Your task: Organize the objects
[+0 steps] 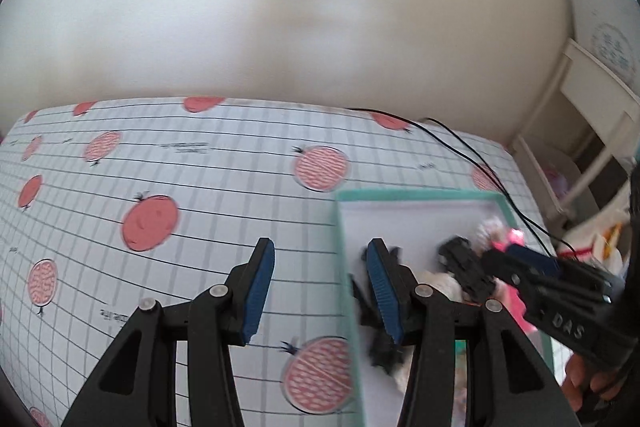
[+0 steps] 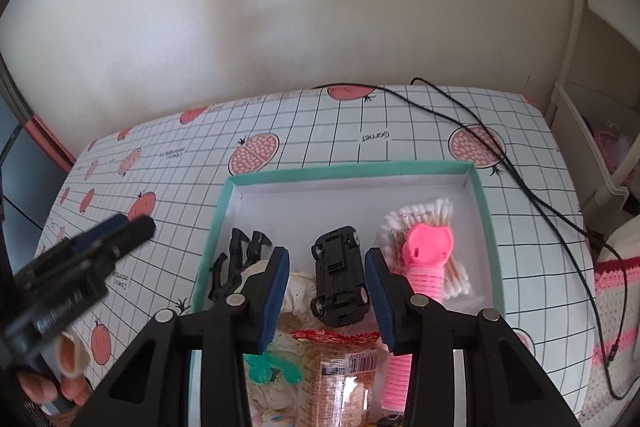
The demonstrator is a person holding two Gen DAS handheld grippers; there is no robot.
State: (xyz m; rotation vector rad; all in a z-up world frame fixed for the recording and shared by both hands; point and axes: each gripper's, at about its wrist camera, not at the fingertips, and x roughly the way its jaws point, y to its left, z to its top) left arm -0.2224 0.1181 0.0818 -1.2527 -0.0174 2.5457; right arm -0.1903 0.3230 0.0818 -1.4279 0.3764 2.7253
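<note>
Black toy car [image 2: 340, 277] lengthwise between fingers

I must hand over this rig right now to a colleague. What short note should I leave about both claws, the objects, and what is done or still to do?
Left claw: open, holds nothing, over the left wall of the teal box.
Right claw: open, holds nothing, over the box, with the black toy car between its fingers' line of view.
Already in the box: the toy car on its roof, black figure, cotton swabs, pink clip on a pink ribbed roll, snack pack, green piece.
The tablecloth in view carries only a black cable.
Left to do: nothing loose is visible; check outside the views.
</note>
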